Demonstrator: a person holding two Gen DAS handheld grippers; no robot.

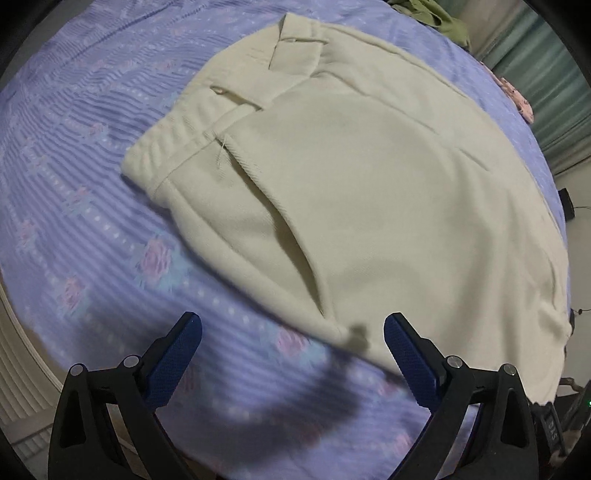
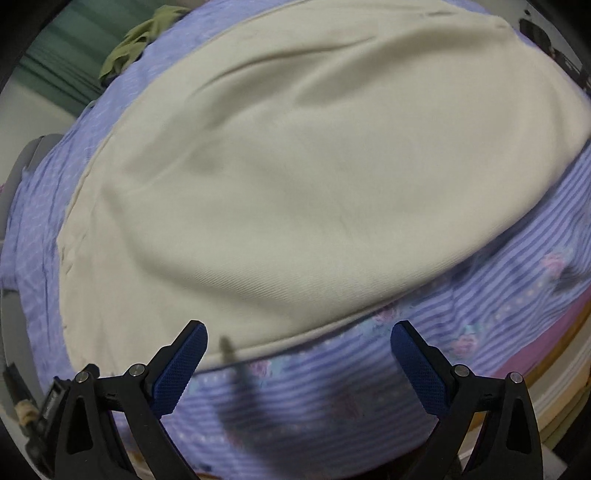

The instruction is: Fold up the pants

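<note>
Cream pants [image 1: 362, 177] lie flat on a bed with a purple striped floral sheet [image 1: 74, 166]. In the left wrist view the waistband, a belt loop and a side pocket slit show at the upper left. My left gripper [image 1: 293, 328] is open and empty, hovering just above the near edge of the pants by the pocket end. In the right wrist view the pants [image 2: 295, 166] fill most of the frame as smooth cloth. My right gripper [image 2: 299, 336] is open and empty over the near folded edge, above the sheet [image 2: 480, 314].
An olive-green garment [image 1: 436, 14] lies at the far edge of the bed; it also shows in the right wrist view [image 2: 136, 40]. A pink item [image 1: 517, 96] sits at the bed's right edge. Green curtains [image 1: 546, 74] hang beyond. The bed's front edge [image 2: 554, 369] is close.
</note>
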